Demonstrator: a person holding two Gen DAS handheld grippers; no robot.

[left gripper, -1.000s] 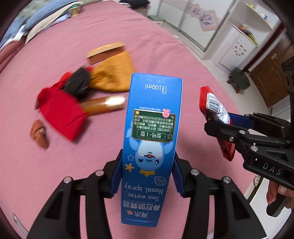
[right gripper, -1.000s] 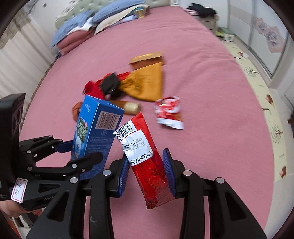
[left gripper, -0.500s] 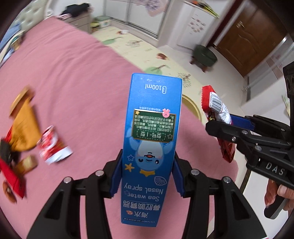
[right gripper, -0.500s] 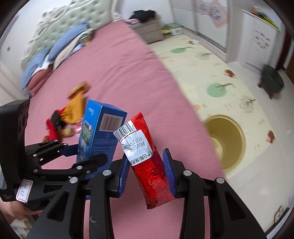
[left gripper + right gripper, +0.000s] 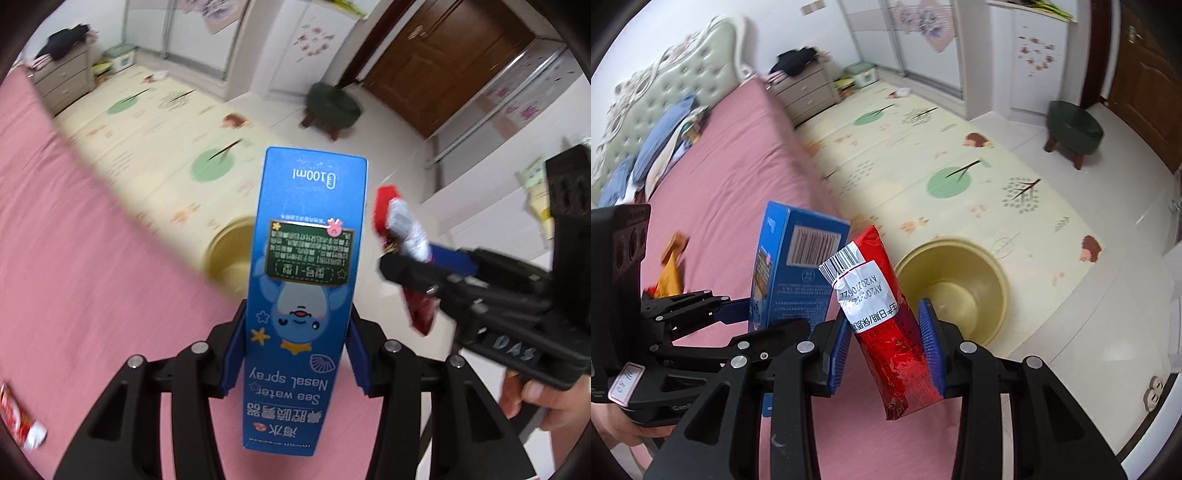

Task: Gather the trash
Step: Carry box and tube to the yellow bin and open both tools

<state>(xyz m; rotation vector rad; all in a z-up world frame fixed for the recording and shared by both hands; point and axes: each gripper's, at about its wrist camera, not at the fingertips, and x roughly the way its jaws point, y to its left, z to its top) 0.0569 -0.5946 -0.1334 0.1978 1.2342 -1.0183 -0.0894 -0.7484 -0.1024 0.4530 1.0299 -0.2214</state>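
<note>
A tall blue nasal spray box (image 5: 306,295) stands upright between the pads of my left gripper (image 5: 295,350). Its jaws are opening slightly, though both pads still touch the box. In the right wrist view the same box (image 5: 798,280) shows at the left, in the left gripper (image 5: 738,314). My right gripper (image 5: 886,347) is shut on a crumpled red foil packet (image 5: 886,332) with a white label. From the left wrist view that packet (image 5: 391,218) sticks up from the right gripper (image 5: 424,266). A round yellow bin (image 5: 997,269) stands open on the floor just beyond both grippers, beside the bed edge.
The pink bed (image 5: 74,295) fills the left. A red-white wrapper (image 5: 18,421) and an orange bag (image 5: 670,273) lie on it. A patterned play mat (image 5: 923,147), a green stool (image 5: 332,107), a dresser (image 5: 809,88) and a brown door lie farther off.
Both grippers have swung with their loads from over the pile on the bed to the bed's edge. The yellow bin and floor have come into view and grown nearer.
</note>
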